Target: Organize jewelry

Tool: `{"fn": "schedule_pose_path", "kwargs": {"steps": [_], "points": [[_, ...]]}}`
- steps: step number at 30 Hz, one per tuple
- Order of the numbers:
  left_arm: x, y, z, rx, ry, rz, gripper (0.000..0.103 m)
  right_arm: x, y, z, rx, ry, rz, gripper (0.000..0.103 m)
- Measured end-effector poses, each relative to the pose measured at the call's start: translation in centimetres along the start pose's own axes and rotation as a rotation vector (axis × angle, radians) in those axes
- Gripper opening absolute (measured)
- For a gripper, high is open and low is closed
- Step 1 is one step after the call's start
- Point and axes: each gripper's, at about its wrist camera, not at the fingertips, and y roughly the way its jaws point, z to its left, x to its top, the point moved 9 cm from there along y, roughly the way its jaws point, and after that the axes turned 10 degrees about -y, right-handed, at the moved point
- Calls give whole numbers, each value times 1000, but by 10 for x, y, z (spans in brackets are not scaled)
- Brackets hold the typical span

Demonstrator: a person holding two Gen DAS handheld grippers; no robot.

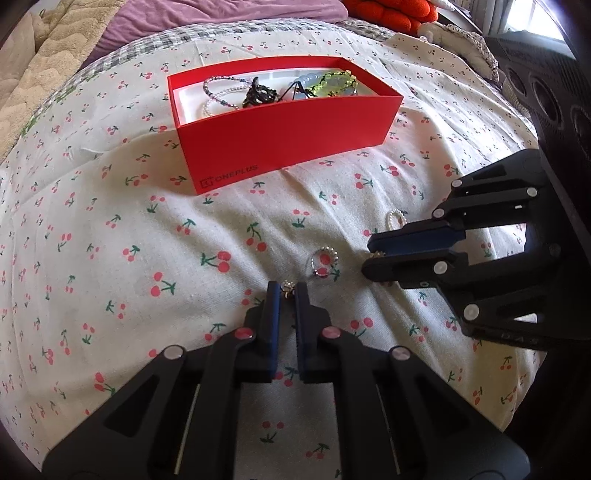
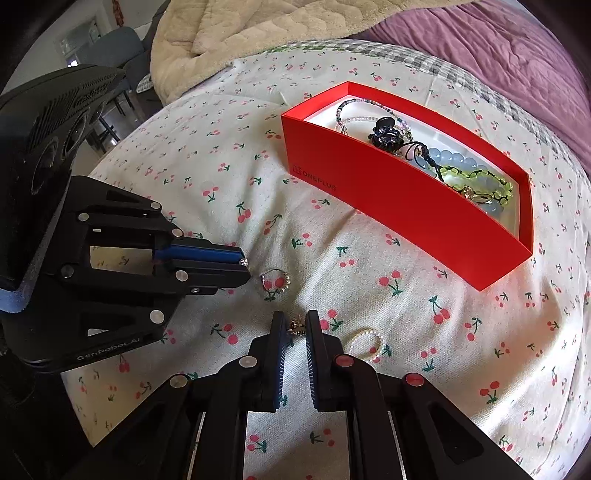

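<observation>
A red OnePlus box [image 1: 284, 136] [image 2: 406, 210] lies open on the cherry-print bedcover, holding beaded bracelets, a necklace and a black hair claw [image 1: 258, 94]. My left gripper [image 1: 288, 287] [image 2: 244, 266] is shut on a small sparkly earring [image 1: 287, 285] low over the cover. My right gripper [image 2: 295, 325] [image 1: 371, 254] is shut on a small gold earring [image 2: 295, 325]. A silver beaded ring [image 1: 324, 261] [image 2: 276, 281] lies between them. A pearl ring [image 1: 395, 218] [image 2: 365, 344] lies right of the right gripper.
A cream blanket [image 2: 229, 40] and purple quilt [image 2: 498, 48] lie behind the box. An orange cushion [image 1: 391, 14] sits at the far right corner in the left wrist view. The bed edge drops off behind the left gripper.
</observation>
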Motion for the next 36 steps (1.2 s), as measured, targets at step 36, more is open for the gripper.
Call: {"fn": "schedule_pose_path", "kwargs": {"steps": [36], "points": [[52,-60,17,18,-324,-82,8,19,-77,-54,-19,365,-56,11]]}}
